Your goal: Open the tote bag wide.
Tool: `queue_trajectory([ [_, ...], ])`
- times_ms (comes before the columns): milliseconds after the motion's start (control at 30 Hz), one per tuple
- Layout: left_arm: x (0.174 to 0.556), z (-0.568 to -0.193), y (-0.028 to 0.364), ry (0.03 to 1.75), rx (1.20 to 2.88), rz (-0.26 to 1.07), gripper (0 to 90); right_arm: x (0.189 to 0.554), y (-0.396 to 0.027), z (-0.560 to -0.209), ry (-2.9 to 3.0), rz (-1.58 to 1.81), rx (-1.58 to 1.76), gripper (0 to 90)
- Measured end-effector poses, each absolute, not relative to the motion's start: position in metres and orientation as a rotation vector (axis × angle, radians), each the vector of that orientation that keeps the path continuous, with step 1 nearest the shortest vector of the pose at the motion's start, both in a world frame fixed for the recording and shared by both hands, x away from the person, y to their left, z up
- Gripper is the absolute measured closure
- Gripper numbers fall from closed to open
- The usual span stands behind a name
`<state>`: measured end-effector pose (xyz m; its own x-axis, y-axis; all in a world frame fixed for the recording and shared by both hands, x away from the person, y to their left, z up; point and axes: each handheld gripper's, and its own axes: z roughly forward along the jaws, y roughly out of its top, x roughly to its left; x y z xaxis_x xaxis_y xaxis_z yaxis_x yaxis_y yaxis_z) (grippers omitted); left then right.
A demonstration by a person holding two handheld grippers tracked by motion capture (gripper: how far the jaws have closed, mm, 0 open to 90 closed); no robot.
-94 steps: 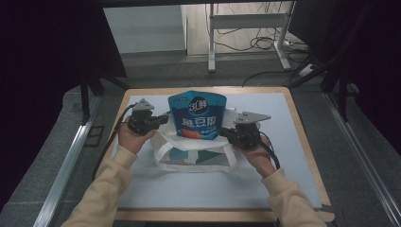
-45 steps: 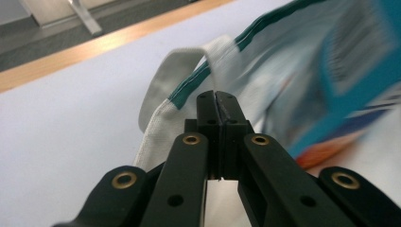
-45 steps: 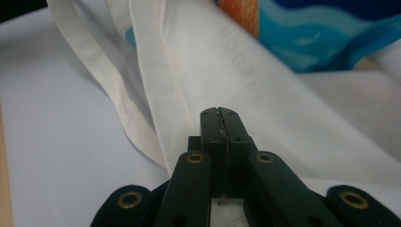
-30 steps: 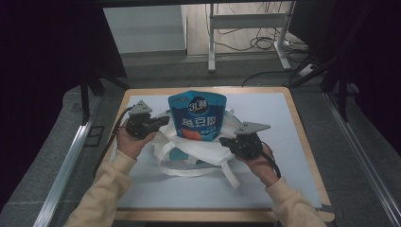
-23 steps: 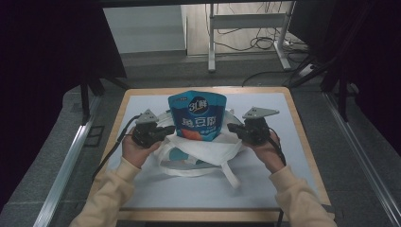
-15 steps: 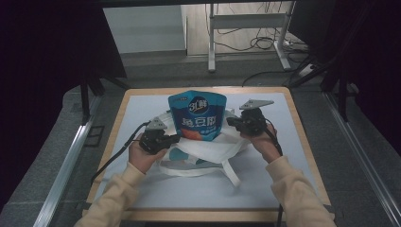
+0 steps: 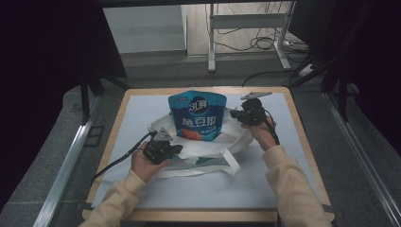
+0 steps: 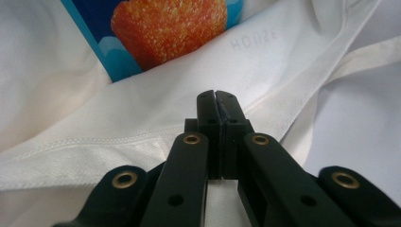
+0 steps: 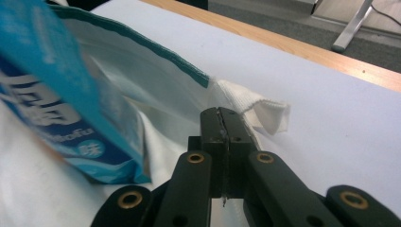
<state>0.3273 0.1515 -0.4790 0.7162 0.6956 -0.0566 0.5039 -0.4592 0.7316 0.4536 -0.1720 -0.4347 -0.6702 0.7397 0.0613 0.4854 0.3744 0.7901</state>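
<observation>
A blue snack pouch (image 7: 197,116) stands upright inside a white tote bag (image 7: 208,152) in the middle of the table. My left gripper (image 7: 178,149) is at the bag's near left rim. In the left gripper view its jaws (image 8: 217,97) are pressed together where the bag's seamed edge (image 8: 142,130) runs into them, with the pouch (image 8: 165,28) just beyond. My right gripper (image 7: 235,115) is at the far right rim beside the pouch. In the right gripper view it (image 9: 220,113) is shut at the teal-trimmed rim (image 9: 156,56), next to a white handle end (image 9: 265,113).
The bag lies on a pale sheet (image 7: 283,156) over a wooden board whose edge (image 9: 283,45) runs close behind the right gripper. A loose bag strap (image 7: 231,166) trails toward the near side. Metal rails flank the table, and a desk frame (image 7: 210,42) stands beyond it.
The left gripper has come down toward the near side and inward. The right gripper has moved away toward the far right. The bag's rim has stretched between them.
</observation>
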Motion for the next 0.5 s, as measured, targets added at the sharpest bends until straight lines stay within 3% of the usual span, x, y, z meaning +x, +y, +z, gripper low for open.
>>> queue_trajectory([
  [67, 0.33, -0.484, 0.159, 0.945, 2.099, 0.222, 90.0, 0.458, -0.171, -0.436, 2.335, 1.184, 1.086, 88.9],
  [500, 0.324, -0.491, 0.166, 0.951, 2.08, 0.242, 90.0, 0.473, -0.171, -0.443, 2.349, 1.146, 1.086, 88.9],
])
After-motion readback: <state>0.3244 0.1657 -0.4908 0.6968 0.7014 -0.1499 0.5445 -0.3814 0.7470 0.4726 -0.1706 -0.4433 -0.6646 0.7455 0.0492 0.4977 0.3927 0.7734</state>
